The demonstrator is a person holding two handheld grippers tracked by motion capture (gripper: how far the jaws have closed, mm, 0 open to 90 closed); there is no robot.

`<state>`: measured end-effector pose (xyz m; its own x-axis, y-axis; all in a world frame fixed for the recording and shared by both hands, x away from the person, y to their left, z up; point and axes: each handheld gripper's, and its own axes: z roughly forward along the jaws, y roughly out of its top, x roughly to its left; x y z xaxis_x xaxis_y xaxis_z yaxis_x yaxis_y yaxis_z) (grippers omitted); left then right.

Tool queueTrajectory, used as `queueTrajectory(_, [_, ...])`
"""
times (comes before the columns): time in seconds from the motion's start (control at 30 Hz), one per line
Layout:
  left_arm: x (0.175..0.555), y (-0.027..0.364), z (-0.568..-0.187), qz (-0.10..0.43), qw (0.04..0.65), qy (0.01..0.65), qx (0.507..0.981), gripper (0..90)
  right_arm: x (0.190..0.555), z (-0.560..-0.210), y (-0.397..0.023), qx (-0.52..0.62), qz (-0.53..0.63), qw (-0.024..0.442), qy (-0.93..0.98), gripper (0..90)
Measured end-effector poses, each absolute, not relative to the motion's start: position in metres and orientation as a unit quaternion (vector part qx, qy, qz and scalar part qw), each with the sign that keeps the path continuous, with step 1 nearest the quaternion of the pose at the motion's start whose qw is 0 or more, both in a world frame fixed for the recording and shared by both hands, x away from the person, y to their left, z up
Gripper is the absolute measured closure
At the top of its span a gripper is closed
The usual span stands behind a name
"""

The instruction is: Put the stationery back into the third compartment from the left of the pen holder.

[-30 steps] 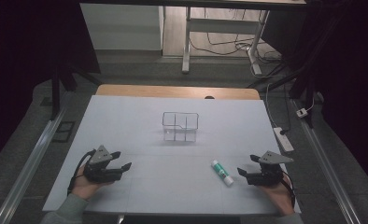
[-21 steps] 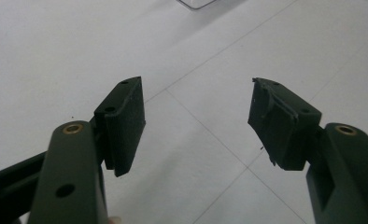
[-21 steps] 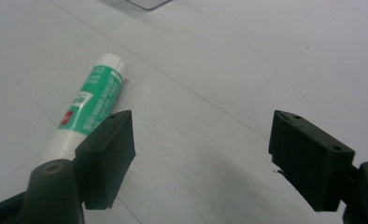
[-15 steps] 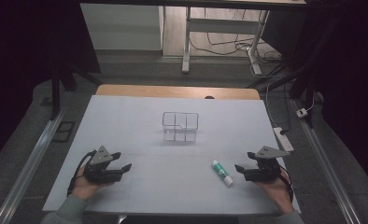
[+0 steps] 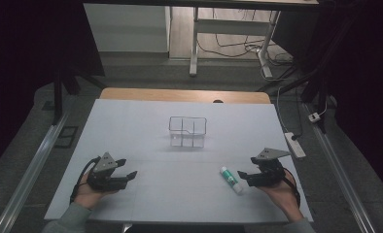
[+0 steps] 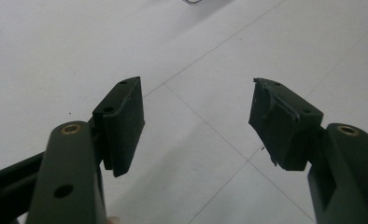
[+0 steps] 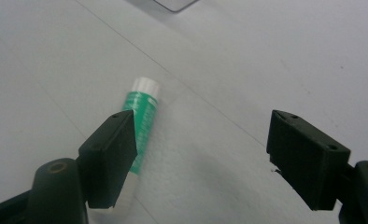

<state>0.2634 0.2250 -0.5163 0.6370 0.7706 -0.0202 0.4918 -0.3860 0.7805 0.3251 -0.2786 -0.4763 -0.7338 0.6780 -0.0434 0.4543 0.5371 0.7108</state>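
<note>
A green and white tube (image 5: 230,179) lies flat on the white table cover (image 5: 146,126), near the front right. My right gripper (image 5: 244,176) is open just to the tube's right, its jaws pointing left at it. In the right gripper view the tube (image 7: 141,112) lies partly behind the left jaw, with bare table between the two jaws of the right gripper (image 7: 201,154). My left gripper (image 5: 127,174) rests at the front left, open and holding nothing. In the left gripper view the left gripper (image 6: 197,121) has bare table between its jaws.
A clear plastic box with compartments (image 5: 187,131) stands in the middle of the table, its corner (image 7: 175,3) at the right gripper view's top edge. A power strip (image 5: 294,144) lies beside the table's right edge. Desk legs and cables stand beyond the far edge.
My right gripper has slid left toward the tube, closing most of the gap. The left gripper and the tube have stayed put.
</note>
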Motion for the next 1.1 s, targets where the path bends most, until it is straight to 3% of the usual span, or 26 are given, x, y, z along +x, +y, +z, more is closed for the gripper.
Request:
queueTrajectory(0.53, [0.262,0.223,-0.515,0.180,0.398,0.386,0.812,35.0,0.328,-0.478,-0.239,0.325,0.273,0.113,0.898,23.7])
queueTrajectory(0.83, [0.261,0.222,-0.516,0.180,0.391,0.386,0.816,34.8,0.323,-0.481,-0.233,0.319,0.238,0.108,0.911,28.5])
queueTrajectory(1.1, [0.260,0.223,-0.517,0.182,0.389,0.388,0.816,34.8,0.324,-0.491,-0.226,0.317,0.201,0.095,0.922,37.9])
